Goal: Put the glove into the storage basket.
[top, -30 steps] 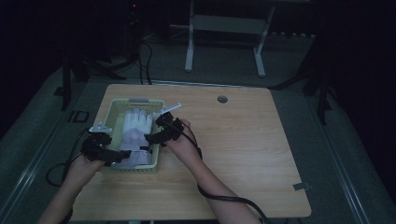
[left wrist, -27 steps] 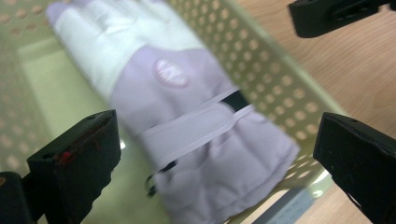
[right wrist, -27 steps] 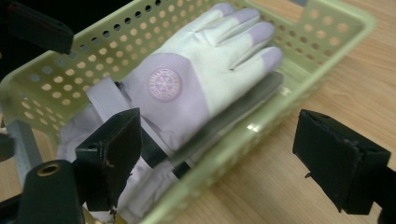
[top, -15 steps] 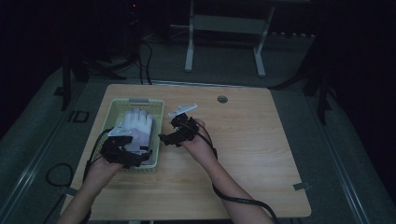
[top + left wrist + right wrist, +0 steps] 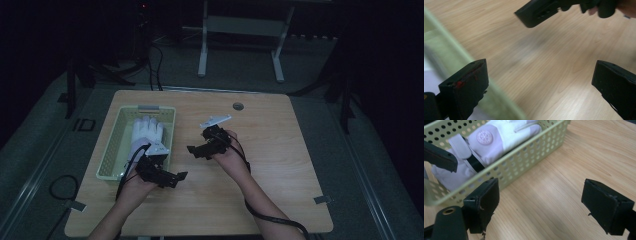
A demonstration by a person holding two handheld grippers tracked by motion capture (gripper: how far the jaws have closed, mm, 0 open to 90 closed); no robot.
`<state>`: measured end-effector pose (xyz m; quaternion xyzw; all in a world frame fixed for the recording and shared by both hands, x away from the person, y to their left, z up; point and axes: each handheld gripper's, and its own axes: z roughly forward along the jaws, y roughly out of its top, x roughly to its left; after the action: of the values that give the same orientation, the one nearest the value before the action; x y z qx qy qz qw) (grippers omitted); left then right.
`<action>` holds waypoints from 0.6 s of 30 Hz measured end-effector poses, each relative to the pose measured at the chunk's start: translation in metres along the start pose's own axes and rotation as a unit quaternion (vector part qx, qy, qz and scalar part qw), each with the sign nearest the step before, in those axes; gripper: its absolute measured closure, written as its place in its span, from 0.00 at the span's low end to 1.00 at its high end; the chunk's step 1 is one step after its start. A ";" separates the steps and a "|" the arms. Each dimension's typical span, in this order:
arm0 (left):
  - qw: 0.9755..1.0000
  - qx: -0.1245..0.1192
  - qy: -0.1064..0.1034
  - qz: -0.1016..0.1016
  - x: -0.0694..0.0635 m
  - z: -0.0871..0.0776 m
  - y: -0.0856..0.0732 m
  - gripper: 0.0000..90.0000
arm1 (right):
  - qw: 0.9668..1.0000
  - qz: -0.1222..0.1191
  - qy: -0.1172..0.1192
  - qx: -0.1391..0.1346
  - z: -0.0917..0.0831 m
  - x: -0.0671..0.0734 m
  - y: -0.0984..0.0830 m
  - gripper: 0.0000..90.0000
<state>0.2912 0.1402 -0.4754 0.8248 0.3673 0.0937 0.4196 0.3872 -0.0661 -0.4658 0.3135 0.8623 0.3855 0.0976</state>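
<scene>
Resting spot of glove: white glove (image 5: 146, 134) lies flat inside the pale green perforated basket (image 5: 114, 150), fingers toward the 12 o'clock end; in the right gripper view the glove (image 5: 494, 140) shows a round logo patch and a dark wrist strap behind the basket wall (image 5: 524, 162).
Basket position: at 9 o'clock on the wooden table (image 5: 280, 170), long axis running 12 to 6.
Left gripper: left gripper (image 5: 172, 177) sits just off the basket's 5 o'clock corner, over bare wood; jaws spread wide with nothing between them, seen in its own view (image 5: 539, 87) with the basket rim (image 5: 461, 57) blurred along the left jaw.
Right gripper: right gripper (image 5: 195, 150) is at the table's centre, near the basket's 3 o'clock wall, pointing toward 9 o'clock; jaws spread apart, empty, wood grain between them (image 5: 540, 202).
Spacing: the two grippers are near each other, not touching; neither touches the glove.
Table hole: round grommet (image 5: 238, 106) at 12 o'clock.
</scene>
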 end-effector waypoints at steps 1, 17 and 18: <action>1.000 0.001 -0.005 0.001 -0.002 0.002 0.001 0.01 | 1.000 0.000 0.000 0.000 -0.001 -0.001 -0.002 0.16; 0.999 -0.004 -0.027 0.042 -0.038 0.037 -0.006 0.01 | 1.000 0.015 -0.006 0.002 -0.010 -0.030 -0.043 0.16; 0.999 -0.003 -0.030 0.042 -0.039 0.039 -0.007 0.01 | 1.000 0.016 -0.006 0.003 -0.010 -0.031 -0.046 0.16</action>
<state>0.2780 0.0916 -0.4992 0.8408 0.3192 0.0871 0.4285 0.3860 -0.1147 -0.4942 0.3297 0.8577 0.3827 0.0963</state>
